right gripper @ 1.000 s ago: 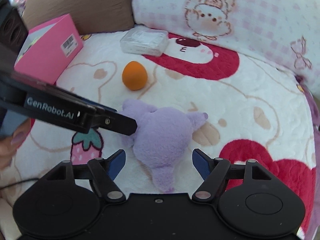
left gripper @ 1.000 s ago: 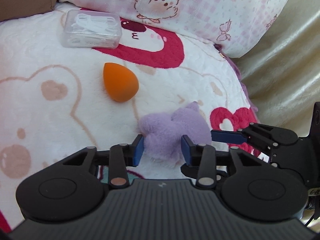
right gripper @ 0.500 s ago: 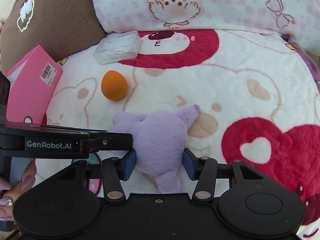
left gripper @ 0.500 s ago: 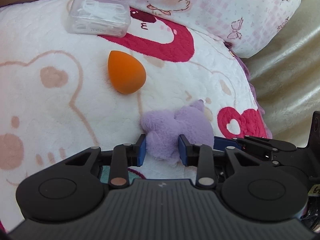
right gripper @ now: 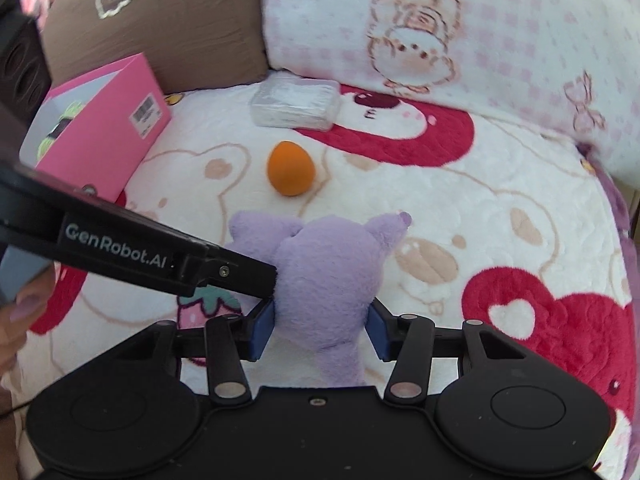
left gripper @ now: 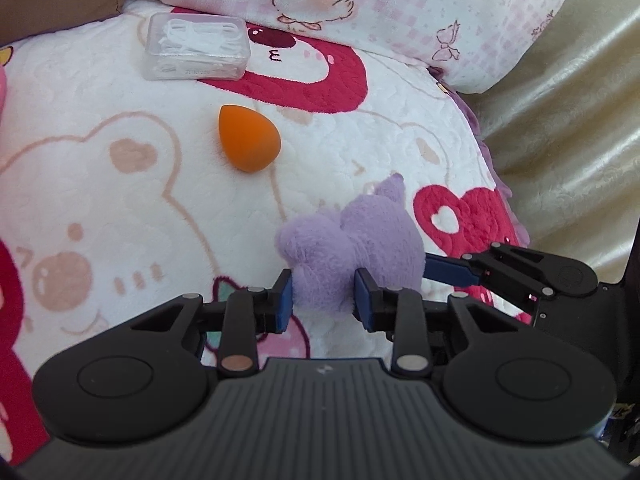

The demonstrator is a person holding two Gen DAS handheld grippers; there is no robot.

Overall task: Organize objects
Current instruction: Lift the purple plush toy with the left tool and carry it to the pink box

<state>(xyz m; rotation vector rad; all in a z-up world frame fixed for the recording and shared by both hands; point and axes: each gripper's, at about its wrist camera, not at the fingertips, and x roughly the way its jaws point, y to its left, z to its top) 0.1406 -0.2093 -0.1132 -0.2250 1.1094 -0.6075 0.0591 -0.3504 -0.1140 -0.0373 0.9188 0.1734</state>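
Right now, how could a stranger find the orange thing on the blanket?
Start at the pink checked pillow behind the cartoon blanket. Before it lies a clear plastic box; nearer still, beyond the purple plush, sits the orange sponge. Only it is smooth, egg-shaped and orange.

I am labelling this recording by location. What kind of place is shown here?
Probably a bed or sofa at home: a plush cartoon blanket, a pink checked pillow and a brown cushion behind it.

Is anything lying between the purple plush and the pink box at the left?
Nothing visible. The purple plush is clamped by both grippers; the blanket toward the pink box is bare there, and the orange sponge sits off that line.
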